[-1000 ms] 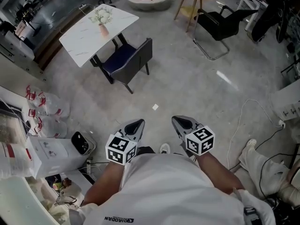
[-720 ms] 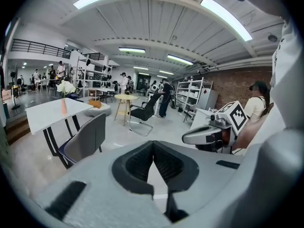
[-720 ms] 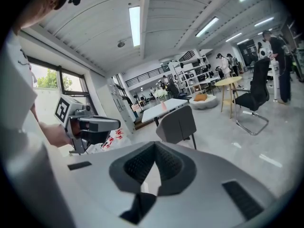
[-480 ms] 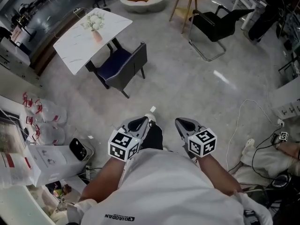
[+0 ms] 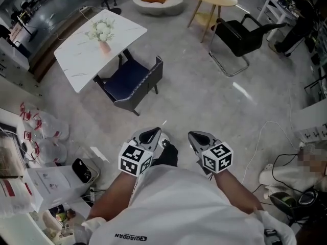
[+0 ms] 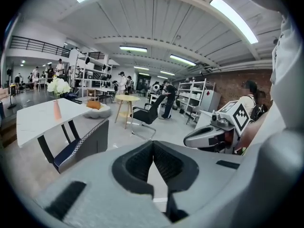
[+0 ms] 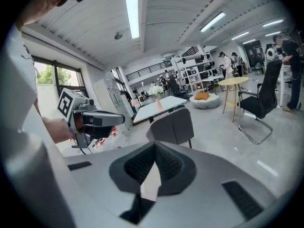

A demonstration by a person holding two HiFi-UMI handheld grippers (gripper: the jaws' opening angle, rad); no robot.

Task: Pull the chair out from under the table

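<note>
The chair (image 5: 132, 79) is still tucked in at the near side of the bench (image 5: 76, 60). Its seat reaches under the bench's edge and its backrest is turned toward me. Against the bench it has not shifted at all since a second ago, and the vase (image 5: 103, 34) on the bench stands as it did.

What has changed is me. Bench and chair now sit a little lower and larger in the head view than they did, and my shoe (image 5: 164, 144) shows between the grippers, so I read this as walking in toward the bench. An open stretch of floor (image 5: 204, 96) still lies between me and it.

The left gripper (image 5: 152, 134) and right gripper (image 5: 195, 136) ride side by side in front of my chest, both aimed toward the bench and well apart from it. In each gripper view the fingers are pressed together with nothing between them, as they were a second ago.

So the pull itself is not begun; this is the approach. Once I am beside the bench I expect I will need to spread the fingers before taking the top of the backrest, which looks the easiest part to grip.
</note>
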